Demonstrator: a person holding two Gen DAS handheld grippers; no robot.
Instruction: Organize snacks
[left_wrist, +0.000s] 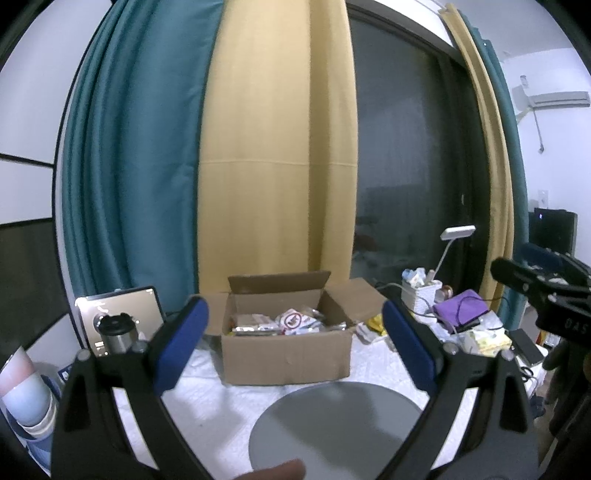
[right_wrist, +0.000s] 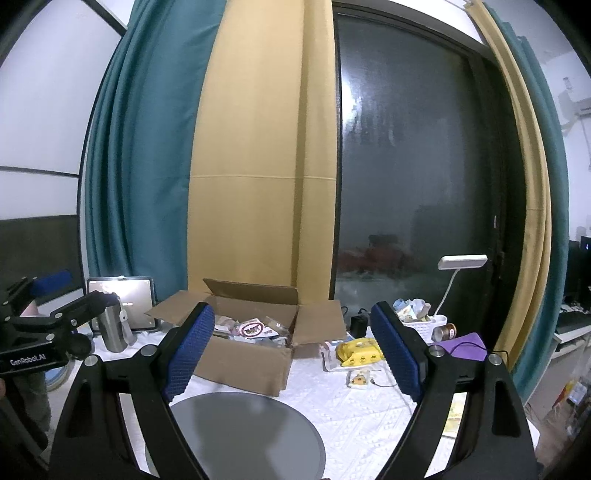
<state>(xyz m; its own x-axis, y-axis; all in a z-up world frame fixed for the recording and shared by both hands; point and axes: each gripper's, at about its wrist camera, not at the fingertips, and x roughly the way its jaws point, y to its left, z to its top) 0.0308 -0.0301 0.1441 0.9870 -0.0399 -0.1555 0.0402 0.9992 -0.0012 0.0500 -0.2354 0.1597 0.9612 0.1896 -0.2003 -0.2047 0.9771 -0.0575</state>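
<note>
An open cardboard box (left_wrist: 286, 354) stands on the white tablecloth, filled with wrapped snack packets (left_wrist: 291, 320). It also shows in the right wrist view (right_wrist: 243, 363), with the snacks (right_wrist: 255, 328) inside. A round grey tray (left_wrist: 332, 424) lies in front of the box, also in the right wrist view (right_wrist: 243, 432). My left gripper (left_wrist: 295, 347) is open and empty, held above the tray facing the box. My right gripper (right_wrist: 291, 350) is open and empty, to the right of the left one. A yellow snack pack (right_wrist: 360, 352) lies right of the box.
A steel flask (left_wrist: 116, 334) and a tablet (left_wrist: 122, 306) stand at the back left. A white basket (right_wrist: 421, 325), a desk lamp (right_wrist: 461, 263), a purple cloth (right_wrist: 467, 345) and cables lie at the right. Stacked bowls (left_wrist: 26, 398) sit far left. Curtains and a dark window are behind.
</note>
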